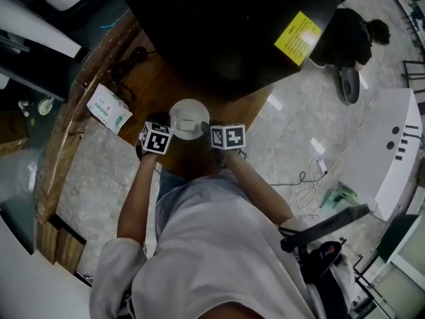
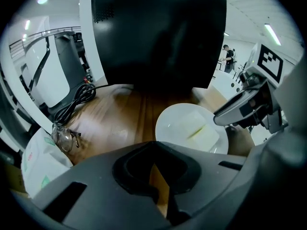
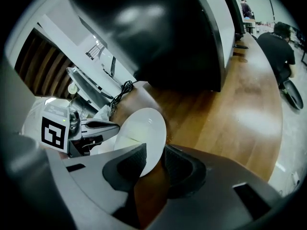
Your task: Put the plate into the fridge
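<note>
A white plate (image 1: 189, 116) with a pale flat piece on it rests on the wooden counter (image 1: 154, 78), in front of the big black fridge (image 1: 226, 32). My right gripper (image 3: 154, 152) is open, and the near rim of the plate (image 3: 142, 128) lies between its jaws. In the head view the right gripper (image 1: 204, 129) is at the plate's right edge and my left gripper (image 1: 163, 129) at its left edge. The left gripper (image 2: 156, 145) looks shut and empty. It stays just short of the plate (image 2: 189, 126). The fridge front (image 2: 158, 32) shows no gap.
A white packet with green print (image 1: 109, 108) lies left of the plate. Glasses (image 2: 64, 137) and a coiled black cable (image 2: 74, 99) lie further left on the counter. A person (image 1: 352, 38) crouches on the floor at the right, where cables (image 1: 312, 185) trail.
</note>
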`<state>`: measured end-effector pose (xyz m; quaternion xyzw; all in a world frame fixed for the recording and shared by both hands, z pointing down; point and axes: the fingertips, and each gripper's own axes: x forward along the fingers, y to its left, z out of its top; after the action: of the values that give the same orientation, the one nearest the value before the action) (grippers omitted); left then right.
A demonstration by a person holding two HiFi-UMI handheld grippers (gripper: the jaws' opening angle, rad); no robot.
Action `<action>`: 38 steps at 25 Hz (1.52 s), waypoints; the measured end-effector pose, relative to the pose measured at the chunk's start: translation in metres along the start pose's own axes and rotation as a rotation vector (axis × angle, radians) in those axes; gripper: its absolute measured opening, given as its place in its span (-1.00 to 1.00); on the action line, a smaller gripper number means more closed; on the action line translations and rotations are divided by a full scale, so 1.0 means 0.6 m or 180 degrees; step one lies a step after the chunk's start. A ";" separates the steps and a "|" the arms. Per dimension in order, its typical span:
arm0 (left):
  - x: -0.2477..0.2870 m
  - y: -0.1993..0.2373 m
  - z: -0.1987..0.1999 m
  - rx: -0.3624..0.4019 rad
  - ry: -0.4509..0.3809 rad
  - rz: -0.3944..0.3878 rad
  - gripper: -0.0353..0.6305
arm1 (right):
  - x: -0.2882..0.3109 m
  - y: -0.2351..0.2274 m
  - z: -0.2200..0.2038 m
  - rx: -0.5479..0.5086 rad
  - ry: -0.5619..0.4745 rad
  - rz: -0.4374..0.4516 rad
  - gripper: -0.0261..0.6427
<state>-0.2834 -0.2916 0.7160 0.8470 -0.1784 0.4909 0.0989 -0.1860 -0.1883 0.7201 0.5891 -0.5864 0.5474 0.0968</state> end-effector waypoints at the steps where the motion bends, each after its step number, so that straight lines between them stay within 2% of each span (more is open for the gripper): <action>1: 0.003 0.003 -0.004 -0.0025 0.0034 0.0024 -0.84 | 0.001 -0.002 0.003 0.0047 -0.0023 0.0024 -0.55; 4: 0.002 0.011 -0.011 -0.0080 0.0036 0.0063 -0.84 | 0.008 -0.004 0.016 0.0274 -0.0106 0.0179 -0.57; 8: -0.011 -0.001 -0.007 0.0006 -0.0050 0.0080 -0.84 | 0.010 -0.006 0.017 0.0445 -0.0056 0.0373 -0.64; 12: 0.004 0.009 -0.025 0.0032 0.0078 0.0114 -0.84 | 0.017 -0.007 0.020 0.0432 -0.0085 0.0346 -0.69; 15: -0.013 0.022 -0.015 -0.0036 -0.0034 0.0162 -0.84 | 0.021 -0.005 0.019 0.0407 -0.0067 0.0354 -0.70; 18: -0.028 0.002 0.006 -0.0231 -0.0143 -0.0051 -0.84 | 0.016 -0.007 0.021 0.0378 -0.0077 0.0371 -0.70; 20: -0.017 -0.011 0.007 -0.0153 -0.0106 -0.0153 -0.84 | 0.014 -0.007 0.021 0.0366 -0.0074 0.0372 -0.70; 22: -0.002 -0.004 0.001 -0.0023 -0.0102 -0.0087 -0.84 | 0.021 -0.002 0.020 0.0342 -0.0056 0.0376 -0.70; 23: 0.001 0.002 -0.001 -0.0036 -0.0121 -0.0058 -0.84 | 0.025 0.002 0.020 0.0331 -0.0047 0.0381 -0.70; 27: -0.006 0.006 0.001 -0.0415 -0.0158 -0.0181 -0.84 | 0.026 0.007 0.022 0.0368 -0.0067 0.0441 -0.70; 29: -0.004 0.008 -0.001 -0.0465 -0.0171 -0.0254 -0.84 | 0.032 0.008 0.024 0.0454 -0.0095 0.0506 -0.70; 31: -0.002 0.007 -0.003 -0.0358 -0.0147 -0.0251 -0.84 | 0.037 0.020 0.022 0.0560 -0.0036 0.0708 -0.70; 34: 0.007 0.009 -0.003 -0.0262 -0.0152 -0.0142 -0.84 | 0.046 0.061 0.011 0.0827 0.0148 0.1266 -0.70; 35: 0.009 0.012 -0.002 -0.0264 -0.0174 -0.0102 -0.84 | 0.047 0.069 0.010 0.0907 0.0152 0.1373 -0.71; 38: 0.006 0.013 -0.002 -0.0389 -0.0244 -0.0106 -0.84 | 0.046 0.074 0.013 0.1000 0.0008 0.1444 -0.77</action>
<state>-0.2856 -0.2992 0.7197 0.8604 -0.1974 0.4446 0.1517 -0.2252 -0.2233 0.7144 0.4499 -0.6111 0.6401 -0.1201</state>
